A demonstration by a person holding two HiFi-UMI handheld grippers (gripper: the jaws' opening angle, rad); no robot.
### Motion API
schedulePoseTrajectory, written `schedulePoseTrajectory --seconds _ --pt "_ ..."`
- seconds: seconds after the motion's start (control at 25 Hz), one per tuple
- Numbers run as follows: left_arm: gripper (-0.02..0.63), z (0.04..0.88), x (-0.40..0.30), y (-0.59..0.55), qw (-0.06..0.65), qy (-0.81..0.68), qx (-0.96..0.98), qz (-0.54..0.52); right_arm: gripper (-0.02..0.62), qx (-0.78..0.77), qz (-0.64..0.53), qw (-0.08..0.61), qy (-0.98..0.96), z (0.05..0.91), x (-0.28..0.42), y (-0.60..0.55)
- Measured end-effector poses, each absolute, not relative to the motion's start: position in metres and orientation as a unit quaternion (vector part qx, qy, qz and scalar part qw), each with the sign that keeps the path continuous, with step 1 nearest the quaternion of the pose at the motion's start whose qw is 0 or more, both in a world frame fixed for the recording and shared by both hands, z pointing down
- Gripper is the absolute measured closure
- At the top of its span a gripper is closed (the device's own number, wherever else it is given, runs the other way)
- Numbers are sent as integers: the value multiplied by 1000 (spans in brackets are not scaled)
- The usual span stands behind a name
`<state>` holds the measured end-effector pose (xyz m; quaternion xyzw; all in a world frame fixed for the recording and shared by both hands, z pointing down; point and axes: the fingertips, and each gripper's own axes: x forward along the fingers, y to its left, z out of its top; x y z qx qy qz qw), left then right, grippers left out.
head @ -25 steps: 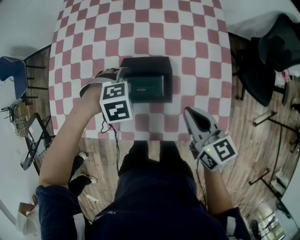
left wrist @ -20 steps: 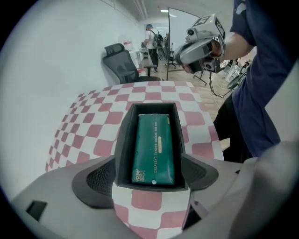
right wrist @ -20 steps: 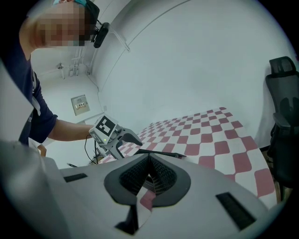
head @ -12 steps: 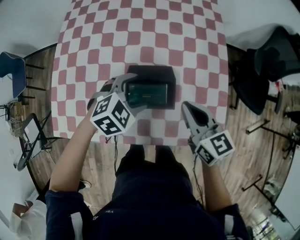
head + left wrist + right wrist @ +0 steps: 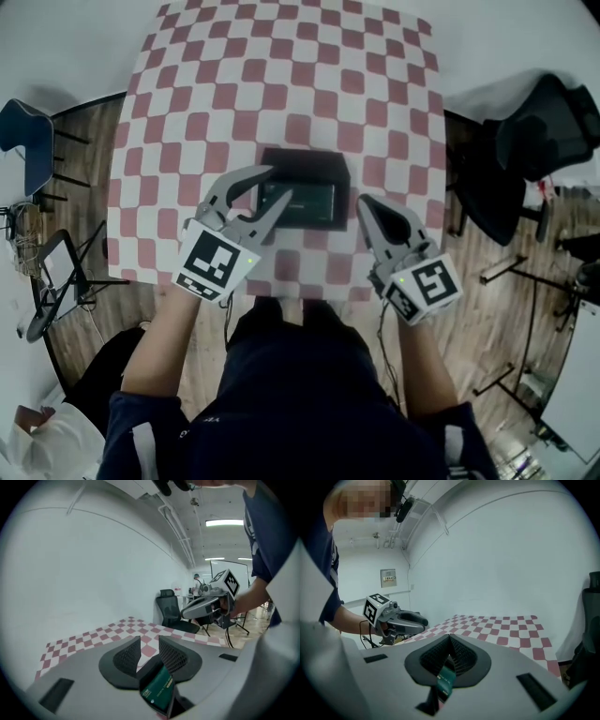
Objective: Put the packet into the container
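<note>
**Packet in the container; both grippers empty beside it**

Head view: The green packet (image 5: 302,199) is seen lying flat inside the black container (image 5: 309,159), which stands on the checked tablecloth (image 5: 281,84) toward the table's near edge. The placing step is judged complete, and nothing of the task appears to be left beyond clearing the tools away. The left gripper (image 5: 278,182) is held over the container's left edge, pointed forward and to the right. Its 2 jaws are spread and closing. The right gripper (image 5: 364,203) is held just beside the container's right side, pointed forward and slightly left, with its jaws pressed together. Both forearms are kept close to the body.

Left gripper view: A gap is shown between the 2 meshed pads (image 5: 127,656). Nothing is caught in it, and only checked cloth is seen through it. The packet is seen lower in the picture, inside the dark container and untouched by the pads. The right gripper is seen across to the right, raised off the cloth.

Right gripper view: The pads are shown meeting at their tips, and nothing is pinched. An end of the packet is visible beneath them in the container. The left gripper is seen at the left.
</note>
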<state>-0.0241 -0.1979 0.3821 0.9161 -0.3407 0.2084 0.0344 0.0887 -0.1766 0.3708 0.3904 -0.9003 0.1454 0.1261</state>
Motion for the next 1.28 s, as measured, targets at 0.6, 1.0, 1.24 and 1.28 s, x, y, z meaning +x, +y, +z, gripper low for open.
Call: schedulePoseTrajectory --seconds 0.6,1.0,1.24,1.28 --pt "574 344 -60 -182 87 -424 897 92 583 380 88 115 -914 332 63 -180" --pt "580 333 -64 -181 77 -431 897 63 583 381 85 117 -913 329 55 -178" --pt "580 335 -65 -178 84 -431 896 66 583 382 88 119 -912 331 56 -177" --pt "580 337 -66 -178 88 -431 895 68 583 382 90 119 -912 332 56 -176"
